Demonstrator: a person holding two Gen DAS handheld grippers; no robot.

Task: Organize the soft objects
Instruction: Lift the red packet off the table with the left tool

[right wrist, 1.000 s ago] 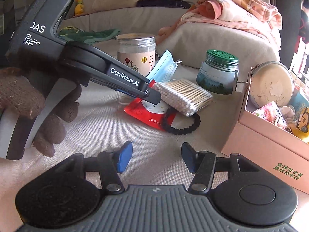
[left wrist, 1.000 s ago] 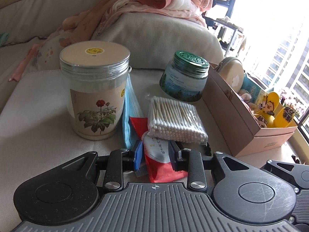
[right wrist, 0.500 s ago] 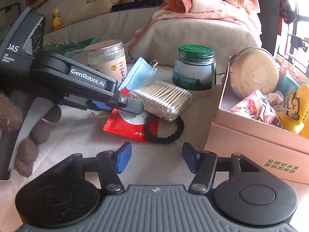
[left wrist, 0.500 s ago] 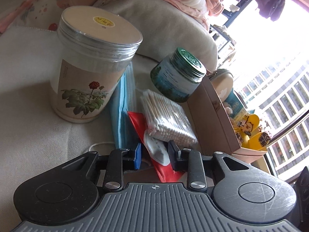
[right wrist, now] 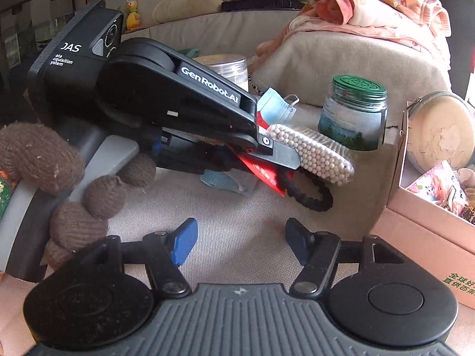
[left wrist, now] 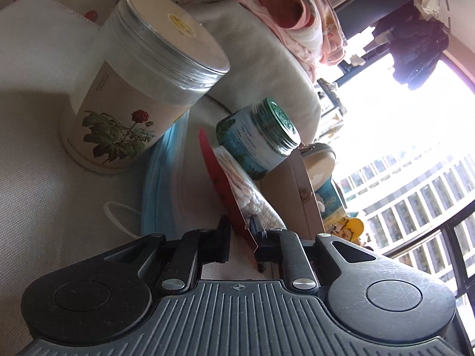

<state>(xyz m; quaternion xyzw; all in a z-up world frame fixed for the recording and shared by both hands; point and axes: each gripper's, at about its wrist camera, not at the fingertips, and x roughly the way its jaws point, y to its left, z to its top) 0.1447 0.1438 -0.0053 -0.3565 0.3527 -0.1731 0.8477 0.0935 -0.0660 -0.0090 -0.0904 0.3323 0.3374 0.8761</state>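
Observation:
My left gripper (left wrist: 240, 237) is rolled onto its side and shut on a red wet-wipe packet (left wrist: 221, 187), lifting its edge off the sofa cushion; it also shows in the right wrist view (right wrist: 264, 154) with the packet (right wrist: 262, 175) below it. A bag of cotton swabs (right wrist: 311, 151) rests on the tilted packet. A blue face mask (left wrist: 166, 178) lies beside it. A black hair tie (right wrist: 308, 192) lies under the swabs. My right gripper (right wrist: 240, 237) is open and empty, low over the cushion in front of them.
A tall clear jar with a flower label (left wrist: 139, 95) and a green-lidded jar (right wrist: 353, 115) stand behind the pile. A pink cardboard box (right wrist: 421, 237) holding a round pouch and small items stands at the right. Folded pink clothes (right wrist: 386, 9) lie on the sofa arm.
My left gripper has rolled sideways and raised the red packet on edge, tipping the swab bag with it. My right gripper has moved a little closer and stays open.

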